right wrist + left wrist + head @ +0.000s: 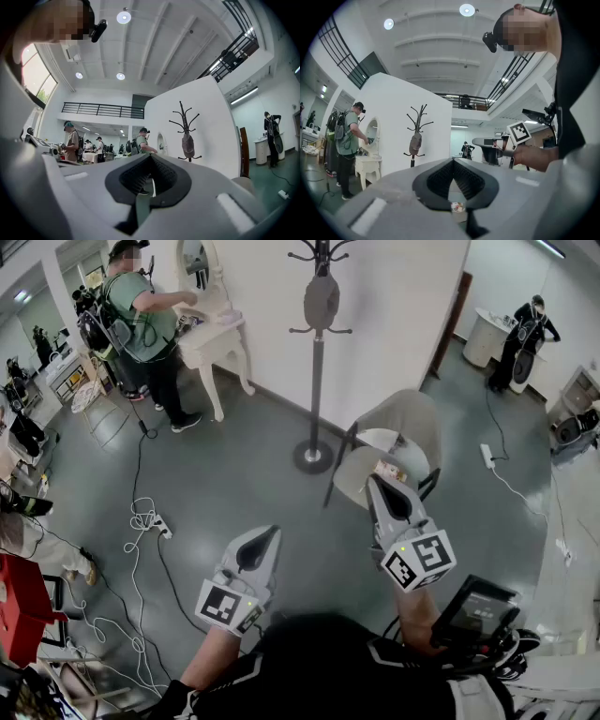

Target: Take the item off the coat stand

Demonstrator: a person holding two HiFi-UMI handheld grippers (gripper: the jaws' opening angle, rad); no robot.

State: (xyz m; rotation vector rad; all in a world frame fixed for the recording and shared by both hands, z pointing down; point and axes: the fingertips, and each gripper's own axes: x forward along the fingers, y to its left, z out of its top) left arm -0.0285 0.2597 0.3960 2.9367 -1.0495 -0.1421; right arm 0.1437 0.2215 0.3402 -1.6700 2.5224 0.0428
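Short of coat stand (317, 352), left tool (267, 538), right tool (379, 486) level, closed

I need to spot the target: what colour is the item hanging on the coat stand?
Grey item, best in head view.

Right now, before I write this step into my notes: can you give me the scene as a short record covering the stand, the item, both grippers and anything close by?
coat stand: upright against the white wall
item: grey, hanging high on the stand's pole, not yet taken
left gripper: jaws together, empty, well short of the stand
right gripper: jaws together, empty, held in front of the chair in the head view
chair: pale, beside the stand's base
other people: two, away from the stand
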